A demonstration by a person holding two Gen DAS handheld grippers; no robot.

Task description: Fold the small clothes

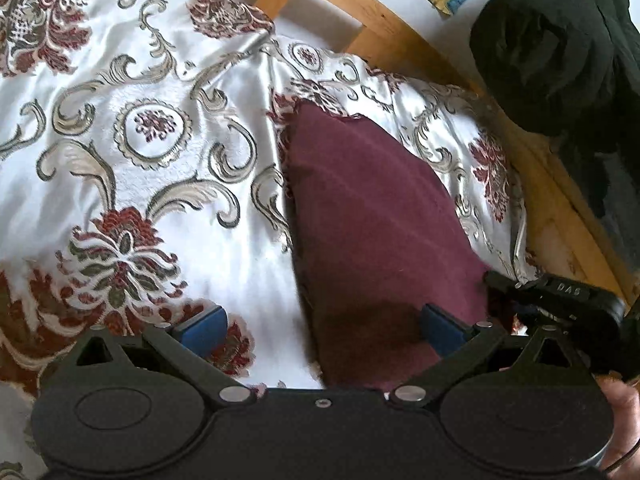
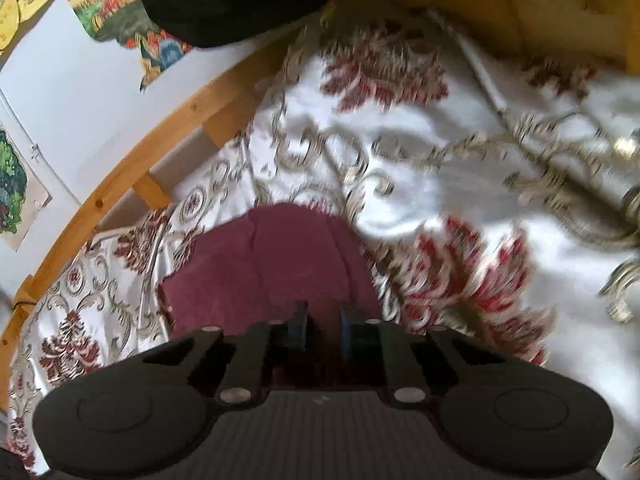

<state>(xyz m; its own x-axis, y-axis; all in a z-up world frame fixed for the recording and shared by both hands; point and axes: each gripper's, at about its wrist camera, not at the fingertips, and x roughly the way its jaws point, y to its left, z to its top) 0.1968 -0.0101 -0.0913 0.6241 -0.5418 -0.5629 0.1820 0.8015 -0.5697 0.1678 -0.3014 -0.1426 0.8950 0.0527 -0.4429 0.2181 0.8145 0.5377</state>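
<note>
A maroon cloth [image 1: 372,216] lies folded on a white bedspread [image 1: 120,120] with red and grey flower patterns. My left gripper [image 1: 324,328] stands wide open over the cloth's near end. Its right pad [image 1: 442,330] is above the cloth and its left pad [image 1: 206,326] is above the bedspread. In the right wrist view the right gripper [image 2: 323,326] has its blue pads close together, shut on the near edge of the maroon cloth [image 2: 272,264]. The left wrist view shows that gripper [image 1: 494,280] at the cloth's right edge.
A curved wooden bed rail [image 1: 400,20] runs along the far side of the bedspread, with a black garment [image 1: 552,52] bundled over it. Colourful pictures [image 2: 120,20] hang on the white wall behind. A person's hand [image 1: 624,408] shows at the lower right.
</note>
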